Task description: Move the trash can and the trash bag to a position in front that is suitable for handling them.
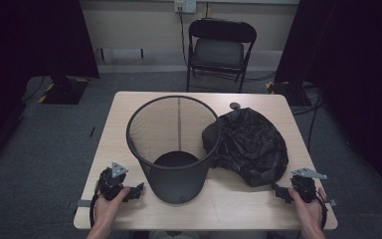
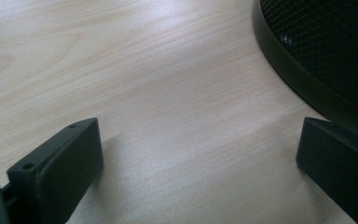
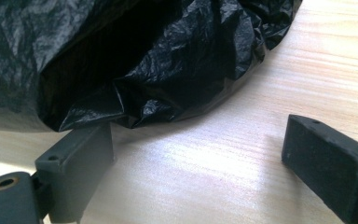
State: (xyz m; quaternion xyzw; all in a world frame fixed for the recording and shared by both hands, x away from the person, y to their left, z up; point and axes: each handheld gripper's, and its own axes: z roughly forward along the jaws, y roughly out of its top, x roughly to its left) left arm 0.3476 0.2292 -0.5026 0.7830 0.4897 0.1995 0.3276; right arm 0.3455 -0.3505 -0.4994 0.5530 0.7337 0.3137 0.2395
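A black mesh wastebasket [image 1: 176,144] stands upright in the middle of the light wooden table [image 1: 124,107]. A crumpled black plastic bag [image 1: 251,144] lies to its right, touching its side. My left gripper [image 1: 135,191] rests low on the table at the front left, pointing at the basket's foot. In the left gripper view that gripper [image 2: 200,154] is open over bare wood, with the basket's base [image 2: 307,84] just beyond the right-hand jaw. My right gripper [image 1: 280,193] sits at the front right, open [image 3: 200,149], with the bag's edge [image 3: 168,93] just ahead of its jaws.
A small grey round object [image 1: 235,105] lies near the table's far edge, behind the bag. A black folding chair [image 1: 221,50] stands beyond the table. Dark curtains hang at both sides, and cables run along the floor at the far right.
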